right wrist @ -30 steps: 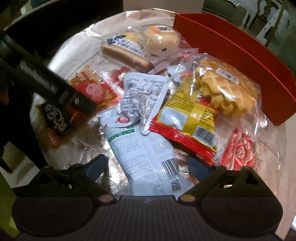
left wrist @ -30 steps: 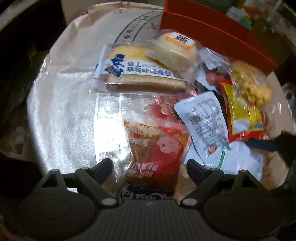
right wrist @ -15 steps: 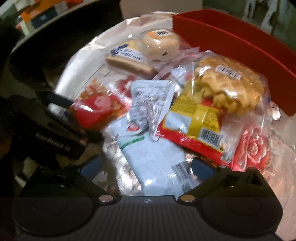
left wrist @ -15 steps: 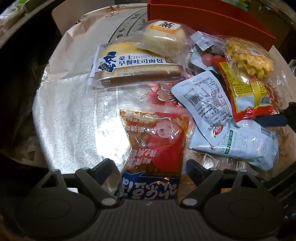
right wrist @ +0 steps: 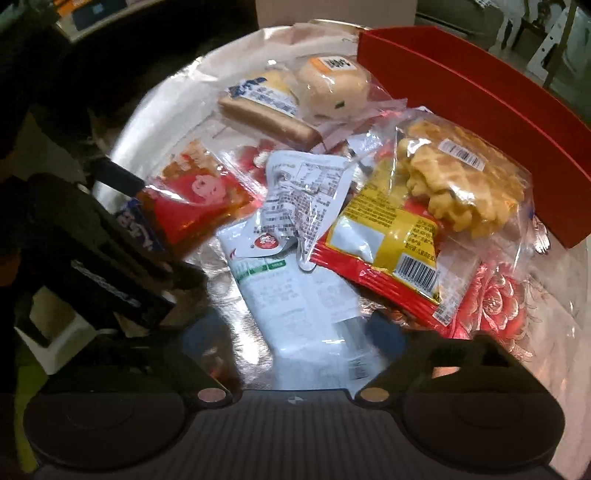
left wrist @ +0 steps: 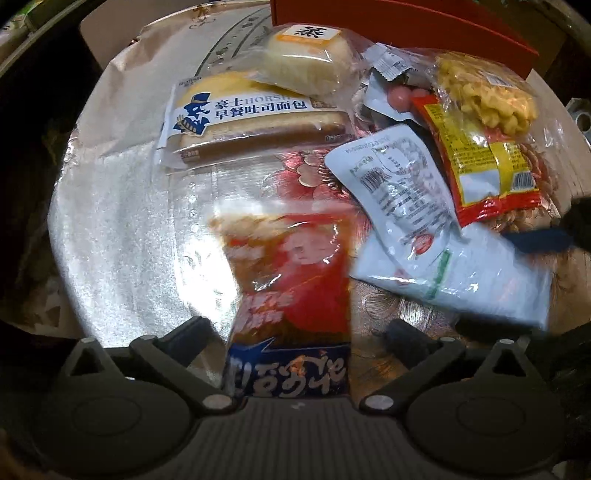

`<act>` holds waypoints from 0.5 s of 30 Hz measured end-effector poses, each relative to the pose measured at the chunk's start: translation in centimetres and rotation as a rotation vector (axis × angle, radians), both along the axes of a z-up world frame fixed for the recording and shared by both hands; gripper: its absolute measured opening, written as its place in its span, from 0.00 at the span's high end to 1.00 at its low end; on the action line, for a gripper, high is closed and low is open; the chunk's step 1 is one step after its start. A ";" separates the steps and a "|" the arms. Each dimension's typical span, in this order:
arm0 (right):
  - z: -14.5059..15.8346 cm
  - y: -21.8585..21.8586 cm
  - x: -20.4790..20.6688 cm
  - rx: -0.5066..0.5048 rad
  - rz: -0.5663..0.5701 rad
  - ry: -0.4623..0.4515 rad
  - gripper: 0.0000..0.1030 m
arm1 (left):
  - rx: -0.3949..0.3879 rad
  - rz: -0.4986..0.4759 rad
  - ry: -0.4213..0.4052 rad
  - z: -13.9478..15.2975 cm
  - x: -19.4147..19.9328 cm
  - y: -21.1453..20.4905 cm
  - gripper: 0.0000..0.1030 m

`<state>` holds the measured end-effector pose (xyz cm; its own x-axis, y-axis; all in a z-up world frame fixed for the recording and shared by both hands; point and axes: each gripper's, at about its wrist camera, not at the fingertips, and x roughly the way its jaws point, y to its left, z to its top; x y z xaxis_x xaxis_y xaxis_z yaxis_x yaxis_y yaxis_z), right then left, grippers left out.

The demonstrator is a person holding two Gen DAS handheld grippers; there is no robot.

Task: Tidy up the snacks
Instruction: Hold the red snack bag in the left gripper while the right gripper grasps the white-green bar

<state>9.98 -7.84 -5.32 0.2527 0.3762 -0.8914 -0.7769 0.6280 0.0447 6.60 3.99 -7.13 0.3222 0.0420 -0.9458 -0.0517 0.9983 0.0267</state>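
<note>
A pile of snack packs lies on a silver foil-covered table. My left gripper (left wrist: 295,328) is open, its fingers on either side of the near end of a red and blue snack packet (left wrist: 291,295), also in the right wrist view (right wrist: 192,199). My right gripper (right wrist: 295,334) is open over the near end of a white packet with green print (right wrist: 295,295), which also shows in the left wrist view (left wrist: 461,280). Further off lie a toast bread pack (left wrist: 251,114), a round bun (left wrist: 306,55), a white sachet (left wrist: 399,184) and a waffle pack (right wrist: 443,184).
A red box (right wrist: 480,107) stands at the far right edge of the pile, also in the left wrist view (left wrist: 406,22). Bare foil (left wrist: 129,221) lies left of the snacks. The left gripper's body (right wrist: 92,258) fills the left of the right wrist view. The table edge curves around on the left.
My left gripper has pulled back, so the red and blue packet sits lower between its fingers. My right gripper moved forward over the white packet. Both views are blurred by motion.
</note>
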 end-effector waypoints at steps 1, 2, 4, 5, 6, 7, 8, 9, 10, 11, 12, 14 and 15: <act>0.3 -0.2 -0.1 0.014 -0.010 0.012 0.43 | 0.000 0.002 -0.003 0.0 0.0 0.1 0.07; 0.4 -0.5 -0.2 0.050 -0.014 0.063 0.45 | -0.002 0.004 -0.005 0.1 -0.1 0.2 0.09; 0.2 -1.2 -0.5 0.108 -0.028 0.169 0.46 | -0.001 0.005 -0.010 0.2 -0.2 0.3 0.11; 0.1 -1.1 -0.9 0.093 -0.023 0.156 0.46 | 0.002 0.007 -0.013 0.3 -0.3 0.2 0.12; -0.1 -1.0 -1.0 0.084 -0.015 0.141 0.46 | 0.002 0.008 -0.015 0.3 -0.3 0.2 0.12; -0.1 -1.1 -0.9 0.095 -0.027 0.149 0.46 | 0.000 0.010 -0.015 0.4 -0.3 0.3 0.13; 0.0 -1.3 -0.5 0.109 -0.046 0.164 0.45 | 0.000 0.014 -0.018 0.4 -0.3 0.3 0.14; 0.0 -1.3 -0.3 0.112 -0.058 0.163 0.45 | 0.000 0.015 -0.018 0.4 -0.3 0.4 0.14; 0.0 -1.1 -0.3 0.107 -0.053 0.156 0.44 | 0.002 0.015 -0.018 0.4 -0.3 0.4 0.14; 0.0 -0.8 -0.3 0.104 -0.050 0.138 0.42 | 0.006 0.015 -0.018 0.4 -0.3 0.4 0.14; 0.0 -0.3 -0.5 0.092 -0.043 0.105 0.40 | 0.008 0.017 -0.018 0.4 -0.3 0.3 0.14; 0.0 1.0 -1.3 0.055 -0.002 0.068 0.16 | 0.001 0.018 -0.019 0.1 -0.2 0.3 0.07; -0.2 1.5 -1.8 0.052 0.026 0.059 0.07 | -0.001 0.010 -0.012 -0.2 -0.1 0.1 0.04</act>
<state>8.22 -6.39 -5.54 0.1903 0.4282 -0.8835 -0.7879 0.6034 0.1228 6.47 4.11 -7.29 0.3327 0.0447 -0.9420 -0.0621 0.9977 0.0254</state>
